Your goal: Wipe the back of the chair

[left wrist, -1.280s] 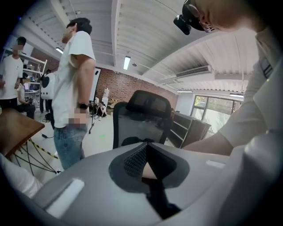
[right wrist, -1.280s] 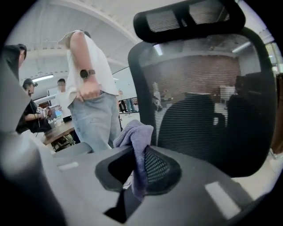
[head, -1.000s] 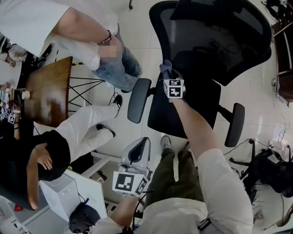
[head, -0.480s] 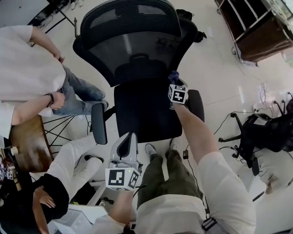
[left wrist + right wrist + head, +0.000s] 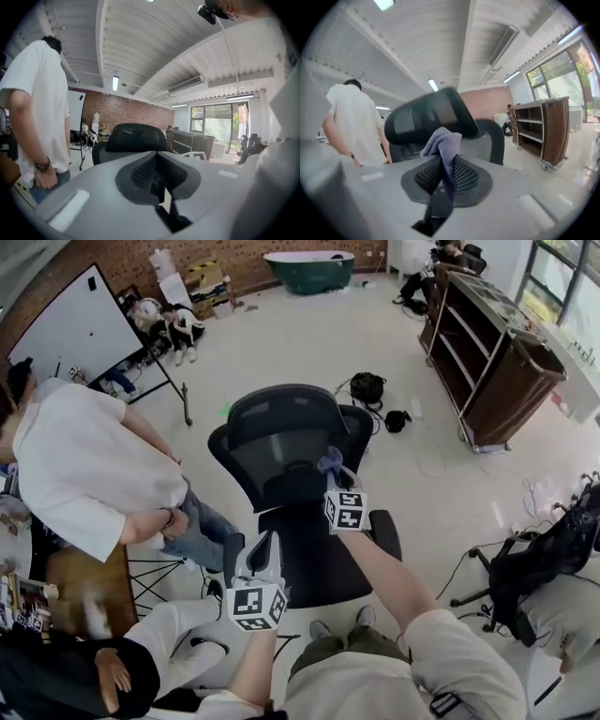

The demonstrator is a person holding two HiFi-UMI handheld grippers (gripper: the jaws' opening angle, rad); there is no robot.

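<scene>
A black mesh office chair (image 5: 281, 442) stands in front of me, its backrest (image 5: 277, 454) facing me across the seat. My right gripper (image 5: 330, 465) is shut on a bluish-purple cloth (image 5: 329, 461), held over the seat just before the lower backrest. In the right gripper view the cloth (image 5: 443, 145) bunches up between the pads, with the chair headrest (image 5: 429, 117) close behind. My left gripper (image 5: 262, 545) hangs by the left armrest (image 5: 232, 559), jaws closed with nothing in them; its own view shows the chair (image 5: 133, 138) ahead.
A person in a white shirt (image 5: 89, 474) stands just left of the chair. Another person sits at lower left (image 5: 103, 671). A wooden cart (image 5: 487, 362) stands at the right. A whiteboard (image 5: 80, 329) is at the far left. A black bag and cables (image 5: 539, 559) lie right.
My head view has swung up and pulled back, so the chair now shows upright and farther away. The right gripper with the cloth stays near the lower backrest.
</scene>
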